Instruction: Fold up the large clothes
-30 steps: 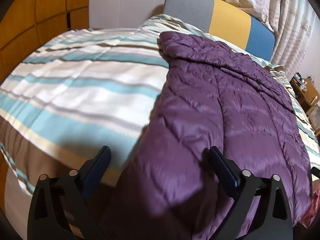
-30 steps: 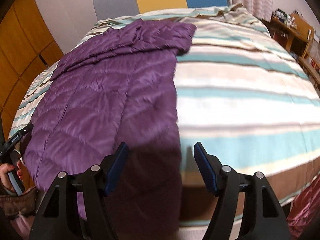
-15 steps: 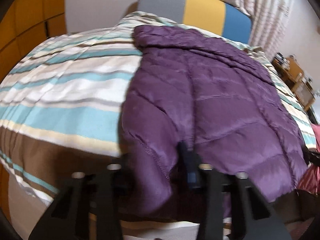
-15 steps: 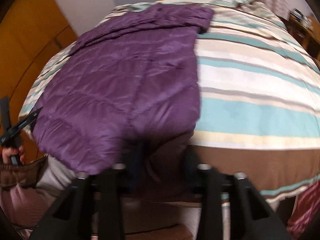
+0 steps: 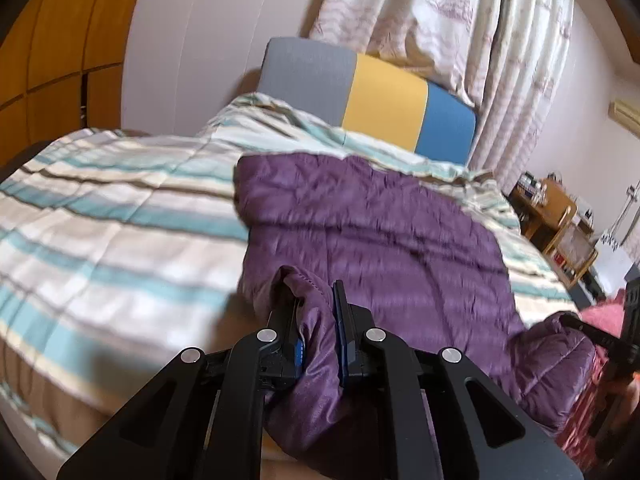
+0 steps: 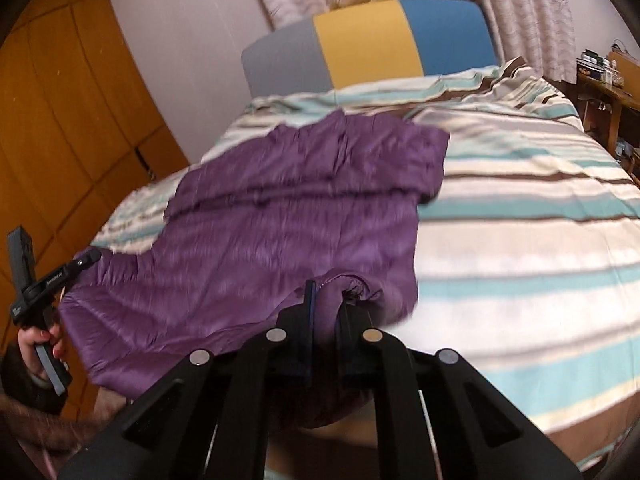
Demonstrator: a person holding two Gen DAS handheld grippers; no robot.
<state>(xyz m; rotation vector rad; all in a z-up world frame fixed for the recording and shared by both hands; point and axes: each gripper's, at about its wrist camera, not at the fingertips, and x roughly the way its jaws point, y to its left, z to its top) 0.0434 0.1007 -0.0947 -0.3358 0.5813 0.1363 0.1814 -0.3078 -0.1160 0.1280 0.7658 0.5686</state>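
Both tools now clamp the near hem of the purple jacket (image 5: pixel 360 224); a second ago each stood wide open above the cloth at the foot of the bed (image 5: pixel 100 208), and half a second ago they were closing on it; the left tool (image 5: pixel 316 300) holds a bunched fold of hem between narrow jaws, and the right tool (image 6: pixel 326 300) pinches the opposite hem corner the same way; the jacket lies flat along the striped duvet, collar end toward the grey, yellow and blue headboard (image 5: pixel 372 96), its near edge lifted off the bed at both pinch points; the cameras have tilted upward, taking in curtains (image 5: pixel 440 20) and wall, which suggests the hem is rising; the likely next step is to carry the hem toward the collar for a first crosswise fold, and the slippery quilted shell could slide from the jaws if pulled unevenly; in the right view the left hand (image 6: pixel 40 340) grips its tool handle, which bears small white lettering too blurred to read; no other writing or brand is legible.
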